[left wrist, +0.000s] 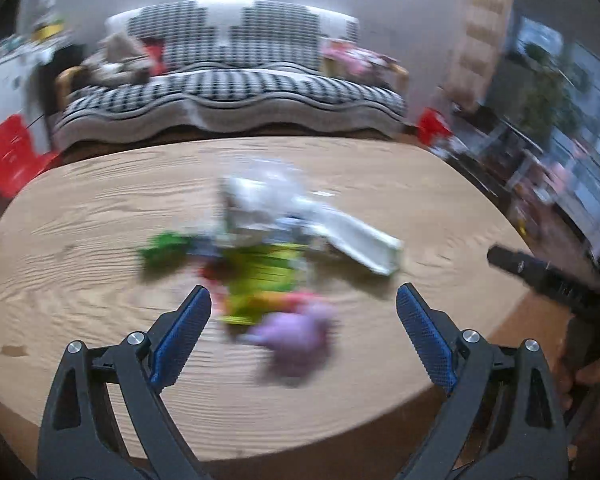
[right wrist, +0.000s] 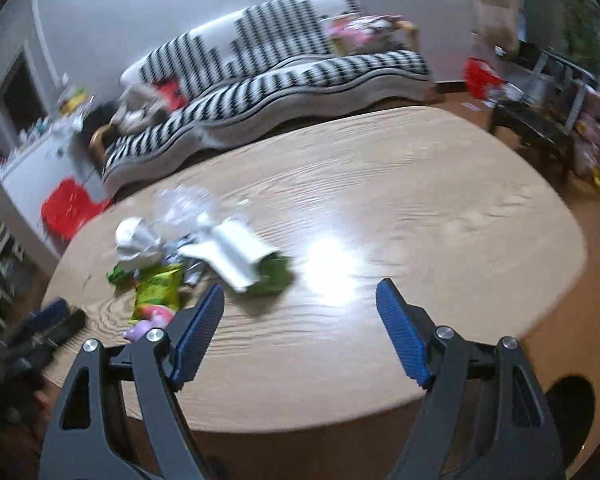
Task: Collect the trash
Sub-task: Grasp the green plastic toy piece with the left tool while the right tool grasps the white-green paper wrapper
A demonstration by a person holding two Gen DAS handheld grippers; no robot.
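Left wrist view. Left gripper [left wrist: 303, 298]: jaws spread wide, nothing between the blue ribbed pads [left wrist: 180, 342], held above the near part of the table. Oval wooden table [left wrist: 80, 216], light grain, fills the middle of the view. Trash pile [left wrist: 268, 248] lies on the table ahead of the jaws, blurred: a long white carton [left wrist: 364, 246] tilted toward the right, crumpled clear plastic [left wrist: 268, 192] behind it, a yellow-green snack wrapper [left wrist: 260, 280] in front, a green scrap [left wrist: 164, 248] on the left side, a lilac lump [left wrist: 296, 340] nearest the gripper. The pieces touch or overlap one another; finer detail cannot be told. Right gripper [left wrist: 540, 272] enters at the right edge as a dark bar, with a hand [left wrist: 588, 376] below it. Beyond the table: a black-and-white patterned sofa [left wrist: 236, 92], a red stool [left wrist: 12, 152] at left.

Right wrist view. Right gripper [right wrist: 300, 292]: jaws parted and empty, blue pads [right wrist: 404, 336] over bare tabletop. Table [right wrist: 420, 200] carries a bright glare patch just ahead of the jaws. Trash pile [right wrist: 188, 256] sits on the table's left part, left of this gripper: white carton [right wrist: 236, 252], green packet [right wrist: 276, 276] just beside its near end, yellow-green snack wrapper [right wrist: 158, 288], crumpled clear plastic [right wrist: 184, 204], lilac lump [right wrist: 140, 330] at the near edge. Left gripper [right wrist: 56, 320] shows dark and blurred at the far left, near the pile. Sofa [right wrist: 268, 80] and red stool [right wrist: 68, 208] behind the table.
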